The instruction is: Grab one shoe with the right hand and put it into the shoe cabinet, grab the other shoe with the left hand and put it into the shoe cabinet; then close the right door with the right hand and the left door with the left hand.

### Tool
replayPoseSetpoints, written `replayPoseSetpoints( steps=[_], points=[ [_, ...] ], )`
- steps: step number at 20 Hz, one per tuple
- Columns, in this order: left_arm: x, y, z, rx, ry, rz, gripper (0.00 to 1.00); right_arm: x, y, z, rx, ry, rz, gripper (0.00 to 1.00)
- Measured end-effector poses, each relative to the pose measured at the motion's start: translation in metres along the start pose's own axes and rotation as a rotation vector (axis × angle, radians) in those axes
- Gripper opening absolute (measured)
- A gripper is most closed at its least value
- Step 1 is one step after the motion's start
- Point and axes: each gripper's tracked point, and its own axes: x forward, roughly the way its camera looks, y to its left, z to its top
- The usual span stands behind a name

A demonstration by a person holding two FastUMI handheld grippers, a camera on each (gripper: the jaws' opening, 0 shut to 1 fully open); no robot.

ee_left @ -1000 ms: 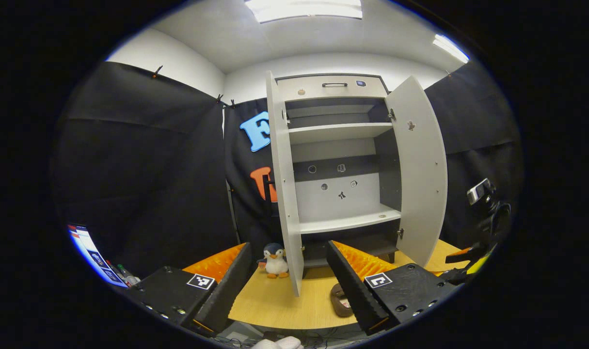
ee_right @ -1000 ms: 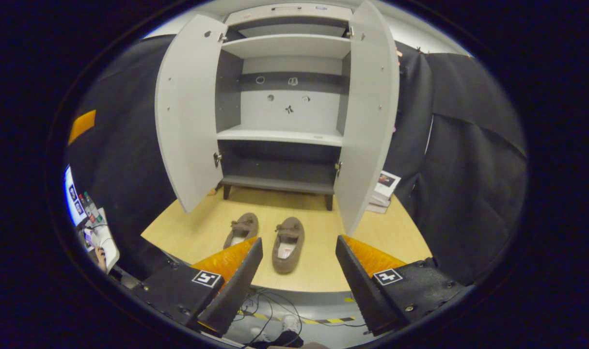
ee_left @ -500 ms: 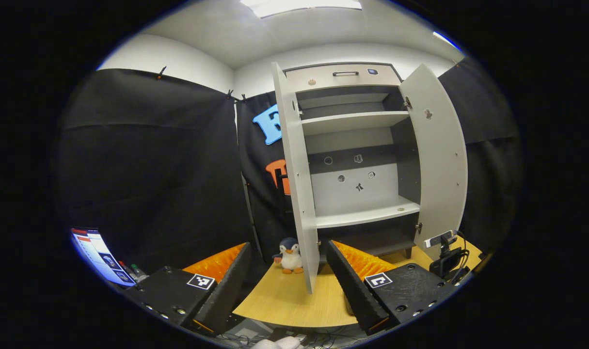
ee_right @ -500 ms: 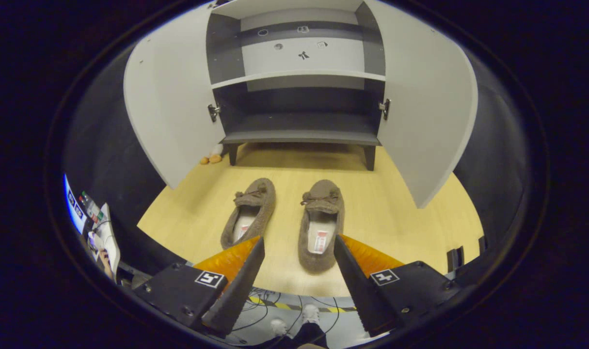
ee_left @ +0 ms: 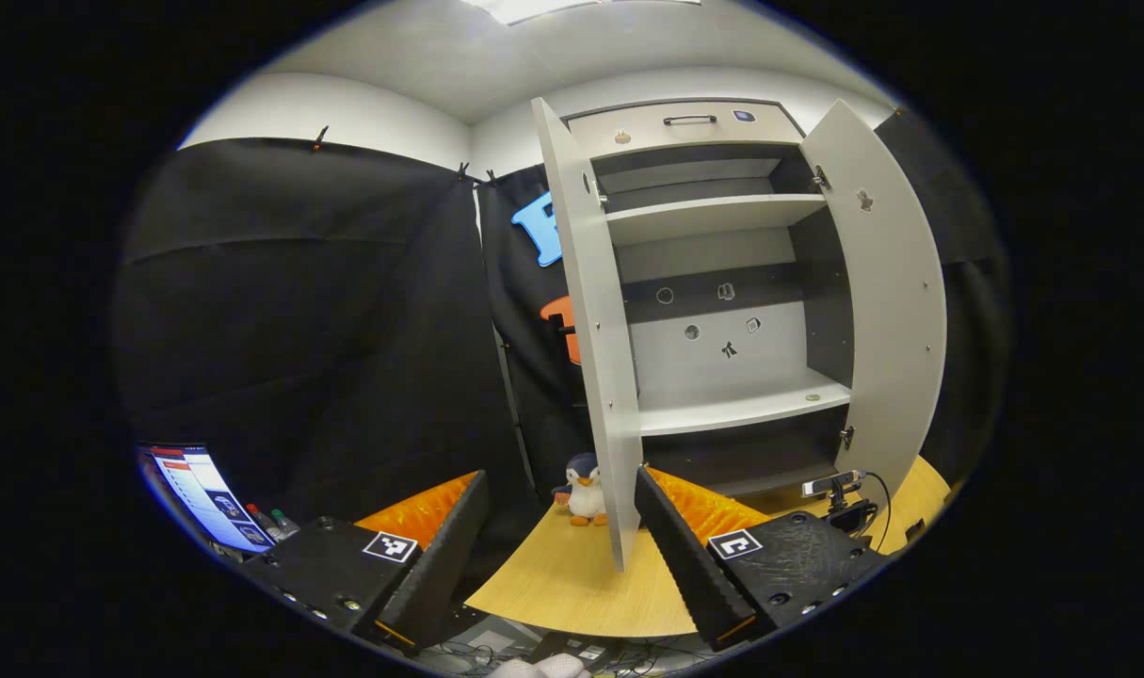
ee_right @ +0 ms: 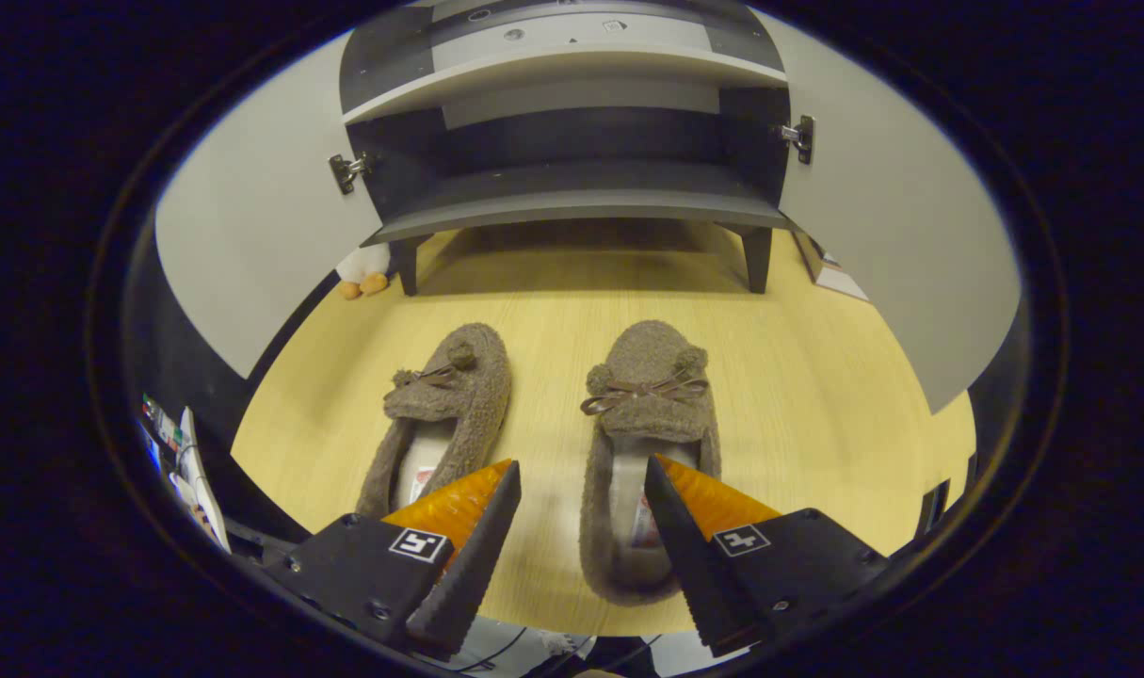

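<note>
Two fuzzy brown slippers with bows lie side by side on the wooden table, toes toward the cabinet: the left slipper (ee_right: 447, 414) and the right slipper (ee_right: 649, 424). My right gripper (ee_right: 581, 476) hangs open just above the right slipper's heel end, one finger over its opening, the other over the gap between the slippers. The white shoe cabinet (ee_right: 572, 122) stands behind with both doors wide open. In the left gripper view, my left gripper (ee_left: 560, 490) is open and holds nothing, near the table's front left, facing the cabinet (ee_left: 722, 282) and its left door (ee_left: 595, 320).
A small plush penguin (ee_left: 584, 490) sits on the table beside the cabinet's left door. A screen (ee_left: 200, 490) glows at the far left. A small camera on a stand (ee_left: 840, 494) sits by the right door (ee_left: 896, 301). Booklets (ee_right: 830, 273) lie behind that door.
My right gripper has dropped down and forward onto the right slipper, which now looks much larger. My left gripper has drifted left, so the cabinet sits further right in its view.
</note>
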Motion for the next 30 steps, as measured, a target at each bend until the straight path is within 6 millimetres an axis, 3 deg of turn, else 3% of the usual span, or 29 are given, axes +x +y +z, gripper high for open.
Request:
replayPoseSetpoints(
  steps=[2, 3, 4, 6, 10, 15, 16, 19, 22, 26, 30],
  points=[
    [0.007, 0.002, -0.001, 0.007, 0.010, 0.020, 0.96, 0.015, -0.003, 0.009, 0.025, 0.002, -0.002, 0.88],
    [0.010, 0.002, -0.002, 0.009, 0.015, 0.030, 0.96, 0.023, -0.005, 0.011, 0.036, 0.012, -0.003, 0.82],
    [0.013, 0.002, -0.003, 0.010, 0.022, 0.037, 0.96, 0.030, -0.007, 0.011, 0.044, 0.019, -0.006, 0.87],
    [0.018, 0.002, -0.005, 0.011, 0.032, 0.049, 0.96, 0.042, -0.009, 0.014, 0.050, 0.017, -0.006, 0.85],
    [0.028, -0.001, -0.007, 0.019, 0.046, 0.062, 0.96, 0.059, -0.019, 0.022, 0.054, -0.016, -0.020, 0.72],
    [0.036, -0.006, -0.006, 0.012, 0.041, 0.054, 0.96, 0.057, -0.015, 0.021, 0.036, -0.024, 0.003, 0.16],
    [0.036, -0.007, -0.006, 0.010, 0.039, 0.051, 0.96, 0.054, -0.011, 0.020, 0.039, -0.020, 0.017, 0.14],
    [0.038, -0.008, -0.006, 0.004, 0.033, 0.042, 0.96, 0.037, -0.007, 0.030, 0.040, -0.037, 0.039, 0.12],
    [0.038, -0.010, -0.005, -0.003, 0.025, 0.028, 0.96, 0.007, -0.003, 0.060, 0.025, -0.091, 0.053, 0.12],
    [0.037, -0.015, -0.006, -0.013, 0.011, 0.001, 0.96, -0.044, 0.005, 0.130, -0.008, -0.221, 0.067, 0.11],
    [0.036, -0.020, -0.007, -0.012, 0.000, -0.020, 0.96, -0.100, 0.010, 0.212, -0.021, -0.375, 0.068, 0.10]
  ],
)
